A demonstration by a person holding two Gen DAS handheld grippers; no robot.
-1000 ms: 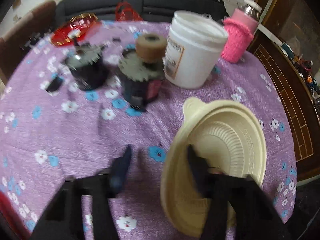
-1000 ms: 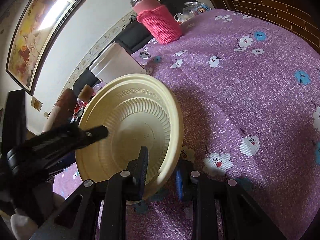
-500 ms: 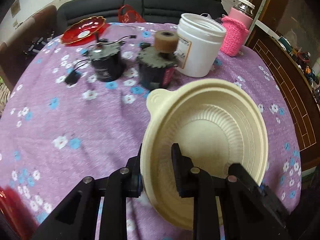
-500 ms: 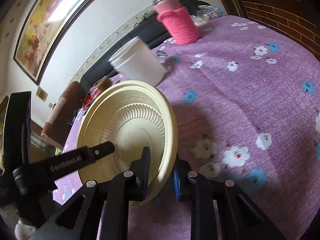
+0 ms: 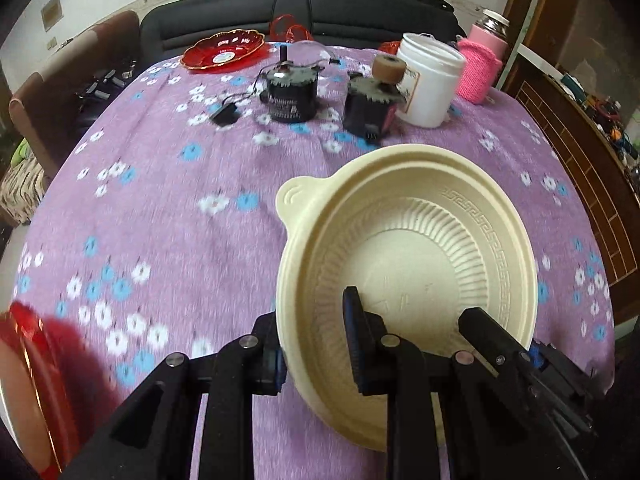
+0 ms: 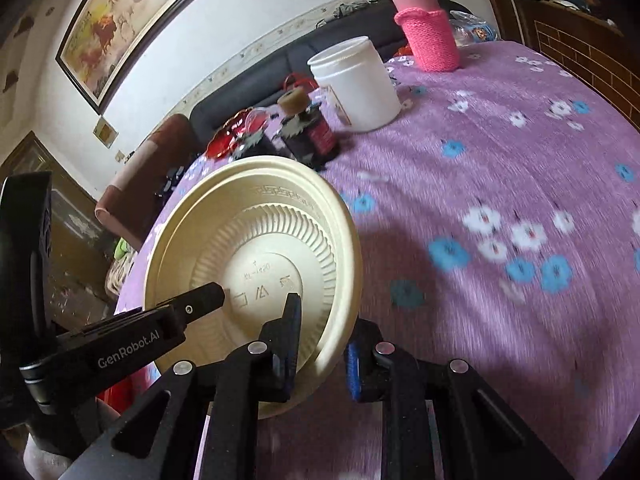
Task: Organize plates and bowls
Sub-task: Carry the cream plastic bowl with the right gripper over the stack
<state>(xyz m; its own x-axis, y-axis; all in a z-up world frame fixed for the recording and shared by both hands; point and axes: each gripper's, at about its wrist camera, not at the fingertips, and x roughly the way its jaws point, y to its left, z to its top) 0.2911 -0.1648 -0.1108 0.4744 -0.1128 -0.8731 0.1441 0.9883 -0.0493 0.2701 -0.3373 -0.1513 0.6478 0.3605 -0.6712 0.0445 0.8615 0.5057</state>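
A cream plastic bowl [image 5: 408,248] with a small tab handle and a ribbed inside hangs tilted above the purple flowered tablecloth [image 5: 160,220]. My left gripper [image 5: 316,340] is shut on its near left rim, one finger inside and one outside. My right gripper [image 6: 324,338] is shut on the opposite rim of the same bowl [image 6: 260,240]. The right wrist view shows the bowl's inside, with the left gripper's inner finger reaching in from the left. In the left wrist view the right gripper's fingers [image 5: 486,334] show at the bowl's near right edge.
A red plate [image 5: 24,380] lies blurred at the near left edge. Far across the table stand a red scalloped dish [image 5: 224,50], two black geared devices [image 5: 292,96] [image 5: 372,108], a white tub [image 5: 428,80] and a pink-sleeved flask [image 5: 480,64]. A dark sofa [image 5: 360,4] stands behind the table.
My left gripper, open beside the bowl a second ago, has shut on its rim. Both grippers have carried the bowl up and back, away from the tub and devices.
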